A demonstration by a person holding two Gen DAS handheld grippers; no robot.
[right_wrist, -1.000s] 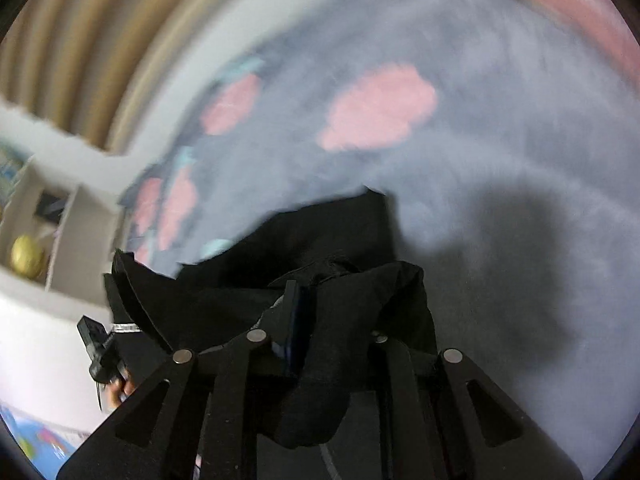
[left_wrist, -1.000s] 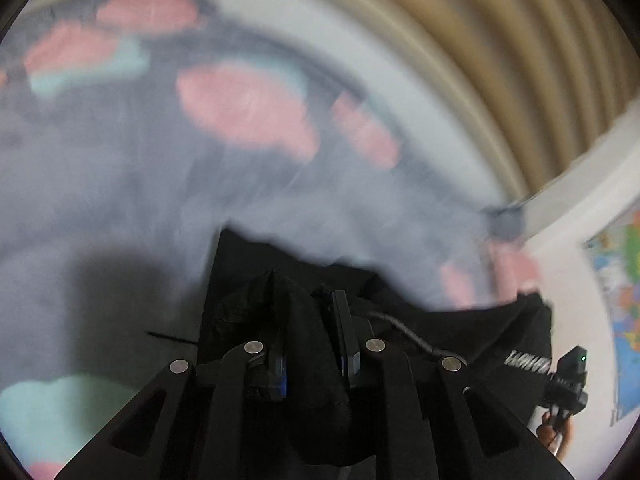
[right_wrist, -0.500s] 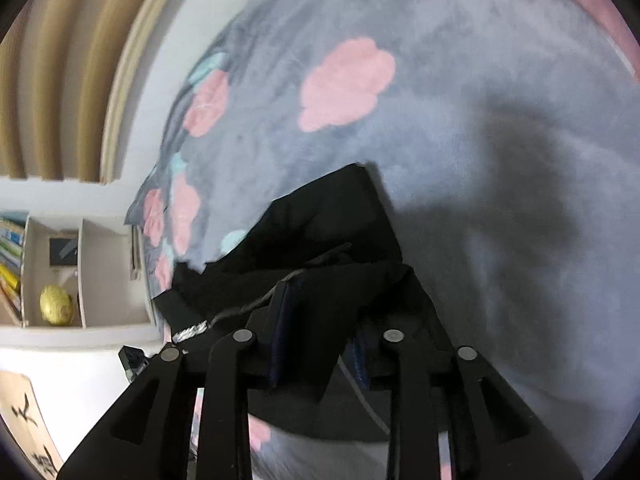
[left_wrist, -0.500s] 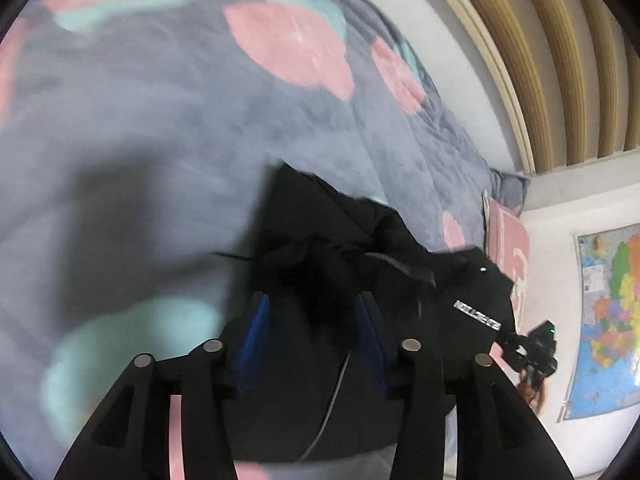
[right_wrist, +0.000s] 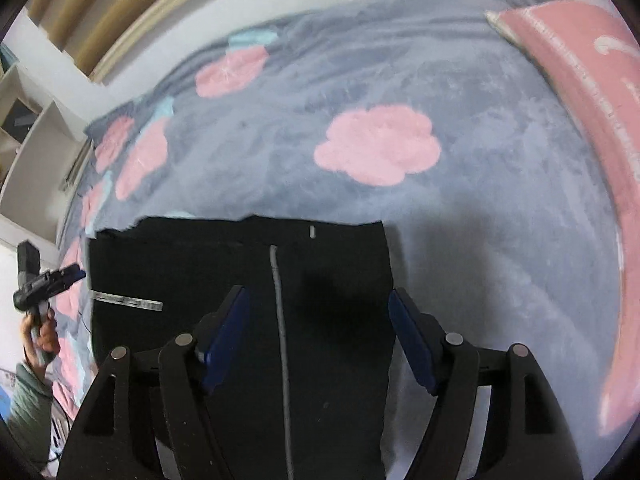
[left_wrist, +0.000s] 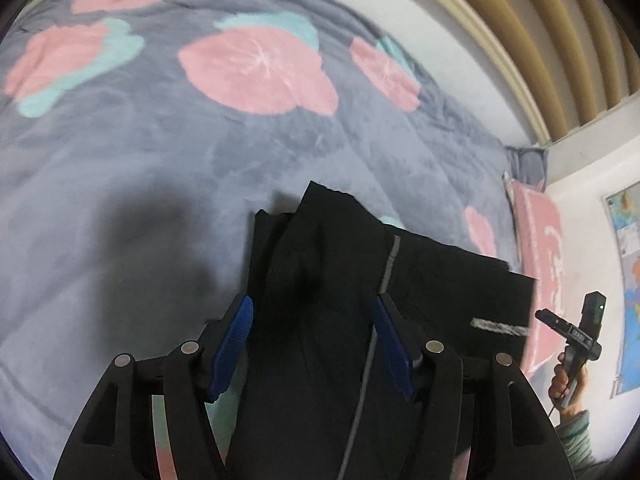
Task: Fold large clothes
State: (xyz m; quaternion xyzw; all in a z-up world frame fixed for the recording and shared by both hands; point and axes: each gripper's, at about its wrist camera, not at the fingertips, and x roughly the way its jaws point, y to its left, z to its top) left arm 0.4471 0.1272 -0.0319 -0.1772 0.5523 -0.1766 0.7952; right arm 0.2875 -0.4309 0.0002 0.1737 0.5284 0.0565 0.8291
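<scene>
A black garment [left_wrist: 440,280] with a grey stripe and a small white logo lies folded on a grey blanket [left_wrist: 160,140] with pink flowers. It also shows in the right wrist view [right_wrist: 200,264], flat with a straight far edge. My left gripper [left_wrist: 312,328] is open just above the garment's bunched left end, with cloth lying between the blue pads. My right gripper [right_wrist: 316,320] is open above the garment's right part, holding nothing. Each gripper shows small in the other's view, the right one [left_wrist: 576,336] and the left one [right_wrist: 44,284].
A pink pillow [right_wrist: 580,80] lies along the bed's right side, also seen in the left wrist view [left_wrist: 540,240]. White shelves [right_wrist: 32,140] stand at the left. A wall with wooden slats [left_wrist: 540,40] is behind the bed. A map [left_wrist: 628,260] hangs on the wall.
Both grippers have opened and let go of the black garment. The garment has dropped and now lies flat on the blanket.
</scene>
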